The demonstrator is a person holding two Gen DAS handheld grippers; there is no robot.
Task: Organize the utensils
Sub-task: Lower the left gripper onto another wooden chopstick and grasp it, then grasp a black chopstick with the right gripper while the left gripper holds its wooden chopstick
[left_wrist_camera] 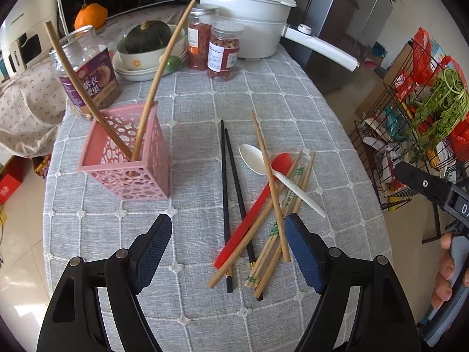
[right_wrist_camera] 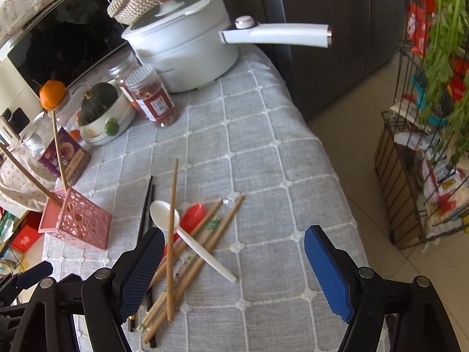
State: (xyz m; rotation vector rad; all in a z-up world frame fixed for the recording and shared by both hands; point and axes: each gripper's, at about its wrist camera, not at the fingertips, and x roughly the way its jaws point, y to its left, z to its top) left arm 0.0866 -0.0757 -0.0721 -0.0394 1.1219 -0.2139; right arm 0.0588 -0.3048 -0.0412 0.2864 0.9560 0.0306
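A pink perforated holder (left_wrist_camera: pixel 129 152) stands on the grey tablecloth with two bamboo chopsticks (left_wrist_camera: pixel 158 76) leaning in it; it also shows in the right wrist view (right_wrist_camera: pixel 77 220). A loose pile lies to its right: black chopsticks (left_wrist_camera: pixel 227 182), a red spoon (left_wrist_camera: pixel 255 205), a white spoon (left_wrist_camera: pixel 258 158) and several bamboo chopsticks (left_wrist_camera: pixel 268 170). The same pile shows in the right wrist view, with the white spoon (right_wrist_camera: pixel 167 217) on top. My left gripper (left_wrist_camera: pixel 228 234) is open above the near end of the pile. My right gripper (right_wrist_camera: pixel 234 252) is open and empty over the pile's right side.
A white pot (left_wrist_camera: pixel 246 14) with a long handle, two jars (left_wrist_camera: pixel 224 50), a glass jar (left_wrist_camera: pixel 88 70) and a bowl with a green squash (left_wrist_camera: pixel 146 41) stand at the back. A wire rack (left_wrist_camera: pixel 416 135) with greens stands right of the table edge (right_wrist_camera: pixel 328 158).
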